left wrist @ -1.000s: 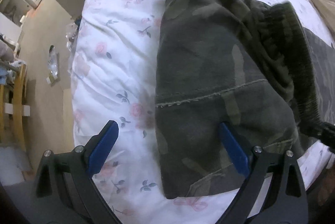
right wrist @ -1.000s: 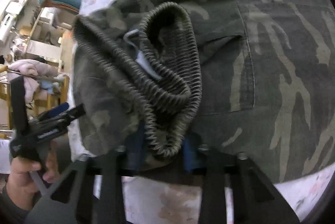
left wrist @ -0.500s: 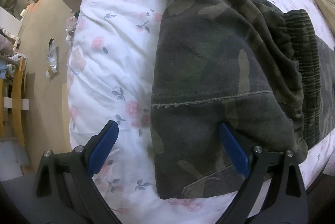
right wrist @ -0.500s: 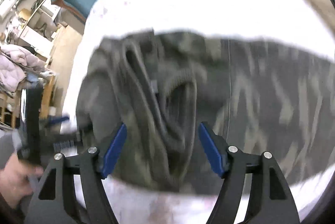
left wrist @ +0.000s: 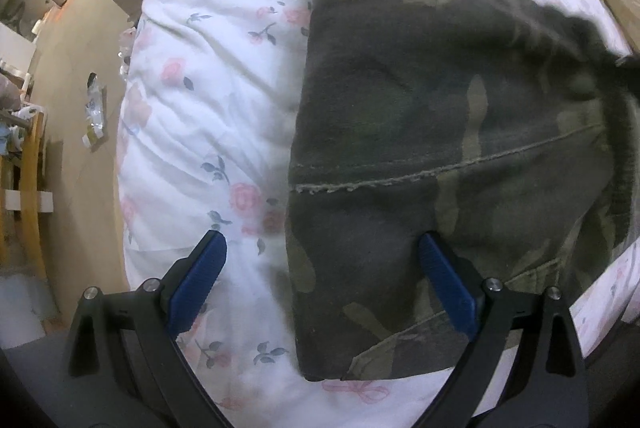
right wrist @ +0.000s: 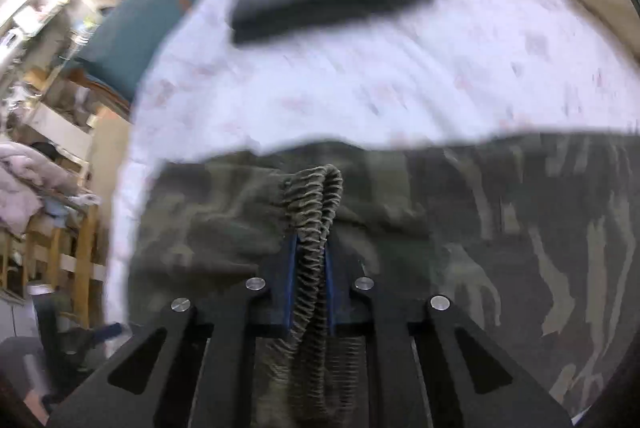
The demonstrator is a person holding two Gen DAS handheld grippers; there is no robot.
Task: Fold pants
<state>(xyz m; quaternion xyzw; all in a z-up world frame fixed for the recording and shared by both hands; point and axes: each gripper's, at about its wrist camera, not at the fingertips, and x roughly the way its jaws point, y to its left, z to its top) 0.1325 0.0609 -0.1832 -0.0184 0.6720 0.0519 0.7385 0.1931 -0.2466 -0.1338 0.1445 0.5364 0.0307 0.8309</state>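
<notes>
Since half a second earlier the right gripper had gone from spread above the cloth to pinched tight on the ribbed elastic waistband, and its blurred view suggested it was moving. The left gripper had barely shifted: its fingers were wide apart and held nothing, one over the floral sheet, the other resting at the near fold of the camouflage pants. The pants lay partly folded on the bed, their folded edge running away from the left gripper. In the left view the gathered waistband rose as a dark blur at the far right of the bundle. The right gripper was therefore the working one; the next fold probably depended on carrying that waistband across the bundle toward the left edge.
</notes>
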